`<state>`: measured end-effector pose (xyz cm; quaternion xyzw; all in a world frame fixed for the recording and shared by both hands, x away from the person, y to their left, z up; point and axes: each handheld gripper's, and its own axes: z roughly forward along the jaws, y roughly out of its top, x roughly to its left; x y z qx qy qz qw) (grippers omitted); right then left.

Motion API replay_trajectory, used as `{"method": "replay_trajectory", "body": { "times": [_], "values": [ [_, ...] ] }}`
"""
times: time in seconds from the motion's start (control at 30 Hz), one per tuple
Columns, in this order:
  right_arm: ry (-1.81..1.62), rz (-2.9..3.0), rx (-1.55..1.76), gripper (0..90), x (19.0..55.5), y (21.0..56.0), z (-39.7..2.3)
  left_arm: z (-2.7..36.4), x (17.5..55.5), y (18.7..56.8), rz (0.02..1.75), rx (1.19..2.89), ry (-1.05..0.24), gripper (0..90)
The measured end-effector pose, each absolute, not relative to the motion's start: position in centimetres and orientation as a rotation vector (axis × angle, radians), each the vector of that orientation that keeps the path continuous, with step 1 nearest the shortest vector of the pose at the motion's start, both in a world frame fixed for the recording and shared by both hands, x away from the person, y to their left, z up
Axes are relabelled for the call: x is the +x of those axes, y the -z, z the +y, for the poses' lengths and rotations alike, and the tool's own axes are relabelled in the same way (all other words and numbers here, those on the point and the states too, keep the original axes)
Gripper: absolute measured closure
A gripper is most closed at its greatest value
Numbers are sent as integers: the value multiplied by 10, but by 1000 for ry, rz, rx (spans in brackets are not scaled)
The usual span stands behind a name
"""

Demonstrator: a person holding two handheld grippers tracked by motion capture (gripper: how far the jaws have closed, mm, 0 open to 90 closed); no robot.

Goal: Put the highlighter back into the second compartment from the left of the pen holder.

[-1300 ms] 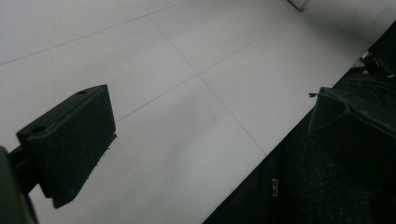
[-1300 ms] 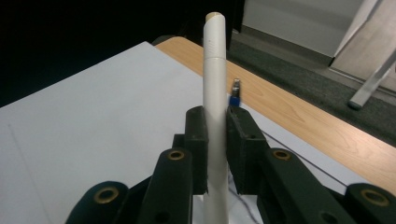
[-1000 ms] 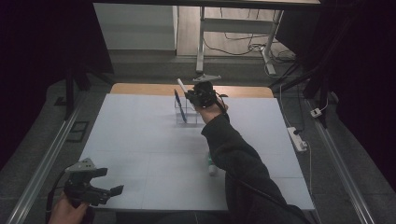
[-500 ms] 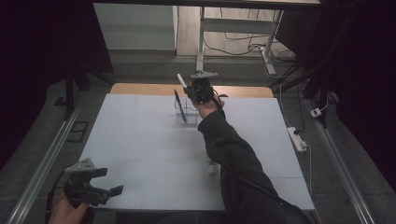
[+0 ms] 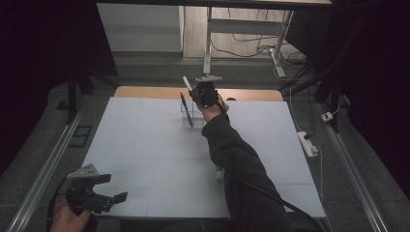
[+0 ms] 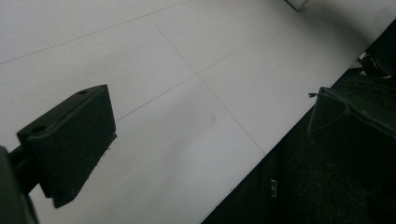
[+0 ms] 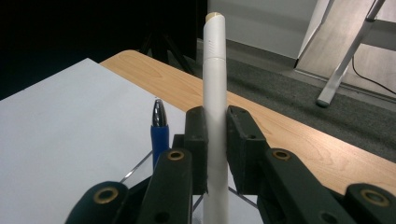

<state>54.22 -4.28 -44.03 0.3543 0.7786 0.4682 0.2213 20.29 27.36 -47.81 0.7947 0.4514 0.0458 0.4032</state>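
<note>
- Left gripper (image 5: 104, 195) at the table's (image 5: 145, 159) near left corner, jaws spread, nothing between them.
- Right gripper (image 7: 215, 140) at the far edge, clamped on an upright white pen (image 7: 215, 93).
- Blue pen (image 7: 159, 128) standing in the clear holder (image 5: 190, 118) just beside it.

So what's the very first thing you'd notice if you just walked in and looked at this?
Probably the white pen, standing upright and pinched between the jaws of the right gripper, out at the far end of the white table. Right beside it a blue pen stands in a clear holder. The left gripper waits open at the near left corner, holding nothing.
</note>
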Motion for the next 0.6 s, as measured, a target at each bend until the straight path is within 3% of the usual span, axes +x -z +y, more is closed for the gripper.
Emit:
{"method": "replay_trajectory", "body": {
  "times": [0.6],
  "values": [
    [-1260, 2193, 1013, 777, 538, 451, -46, 273, 203, 478, 1138, 2013, -117, 9]
  ]
}}
